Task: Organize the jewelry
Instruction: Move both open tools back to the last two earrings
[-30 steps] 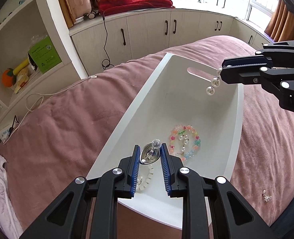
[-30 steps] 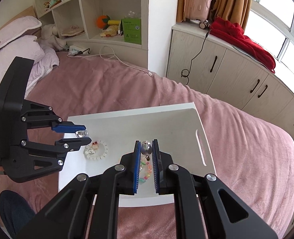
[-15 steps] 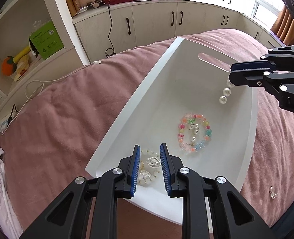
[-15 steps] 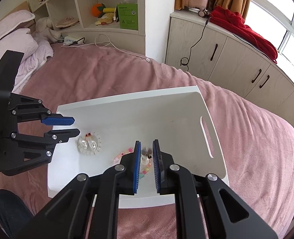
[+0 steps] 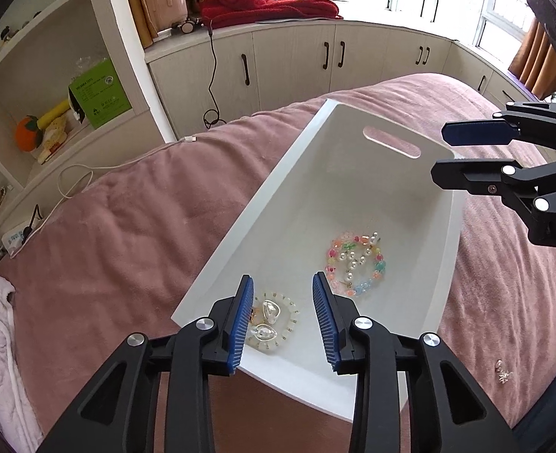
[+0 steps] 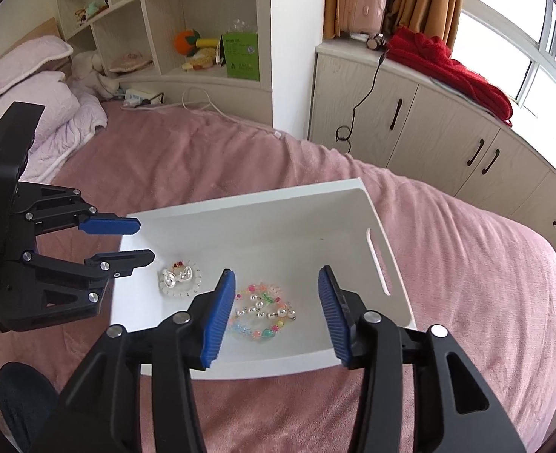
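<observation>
A white tray (image 5: 315, 173) lies on the pink bed; it also shows in the right wrist view (image 6: 263, 226). In it lie a colourful bead bracelet (image 5: 355, 264) with pearl earrings on top, and a white bracelet with silver heart earrings (image 5: 268, 321). The same pieces show in the right wrist view as the bead bracelet (image 6: 263, 315) and the heart earrings (image 6: 180, 277). My left gripper (image 5: 283, 321) is open and empty above the tray's near end. My right gripper (image 6: 276, 317) is open and empty above the bead bracelet.
A small silver earring (image 5: 502, 372) lies on the pink blanket right of the tray. Shelves with a green box (image 6: 240, 56) and cabinets (image 6: 447, 143) stand beyond the bed. Pillows (image 6: 33, 75) lie at the head.
Both grippers have opened. The left let the silver heart earring go onto the white bracelet; the right dropped the pearl earring onto the bead bracelet. Both have drawn back a little.
</observation>
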